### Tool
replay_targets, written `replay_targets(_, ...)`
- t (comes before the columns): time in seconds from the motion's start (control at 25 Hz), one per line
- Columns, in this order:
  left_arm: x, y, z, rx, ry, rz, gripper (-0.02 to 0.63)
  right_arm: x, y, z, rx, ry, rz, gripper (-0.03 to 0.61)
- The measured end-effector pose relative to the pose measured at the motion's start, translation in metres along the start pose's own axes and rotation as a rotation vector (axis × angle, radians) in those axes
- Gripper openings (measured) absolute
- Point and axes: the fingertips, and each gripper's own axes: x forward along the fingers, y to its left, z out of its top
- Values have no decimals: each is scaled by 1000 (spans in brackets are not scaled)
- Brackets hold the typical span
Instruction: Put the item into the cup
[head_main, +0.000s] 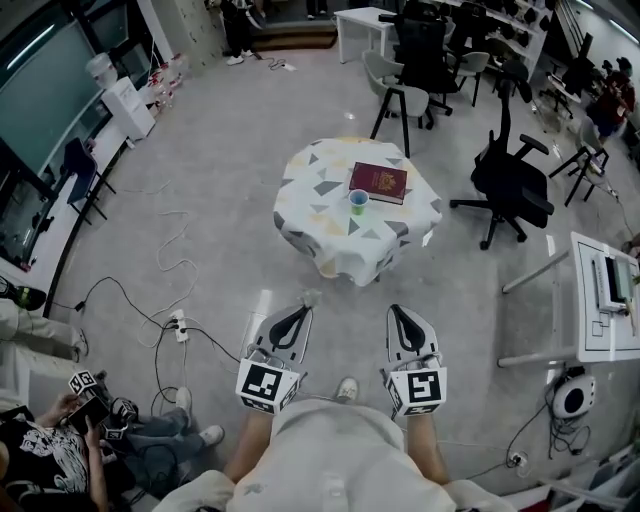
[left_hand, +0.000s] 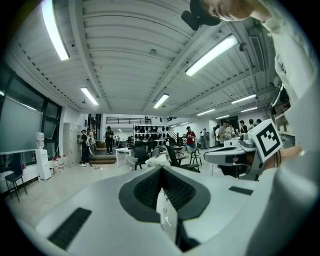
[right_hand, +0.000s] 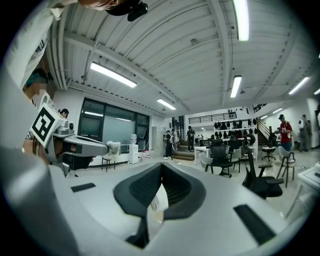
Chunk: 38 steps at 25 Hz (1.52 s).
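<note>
Room: open office with a grey floor, cables trailing from a power strip (head_main: 180, 325), ceiling strip lights and people standing far off.
Table: small round table (head_main: 300, 215) under a white cloth with grey and yellow triangles, well ahead of the person.
Cup: green cup (head_main: 358, 201) upright near the table's middle, just beside a dark red book (head_main: 378, 182).
Left gripper: left gripper (head_main: 305, 308) held low in front of the body, jaws pressed together on a small white soft item (head_main: 311, 297) that sticks out past the tips; the right gripper view shows it as a fluffy lump.
Item: at the left jaw tips, well apart from the cup and table.
Right gripper: right gripper (head_main: 394, 310) beside the left one, level with it, jaws closed tip to tip with nothing between them.
Surroundings: black office chair (head_main: 512, 180) right of the table; white desk (head_main: 590, 300) at the right edge; a person sitting on the floor (head_main: 60, 440) at lower left.
</note>
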Motion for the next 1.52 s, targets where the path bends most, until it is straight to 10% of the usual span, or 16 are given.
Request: replay_targets(1.52,127,104,10,-34,-39,-96,11,137,-41,6,-28,54,-95,8)
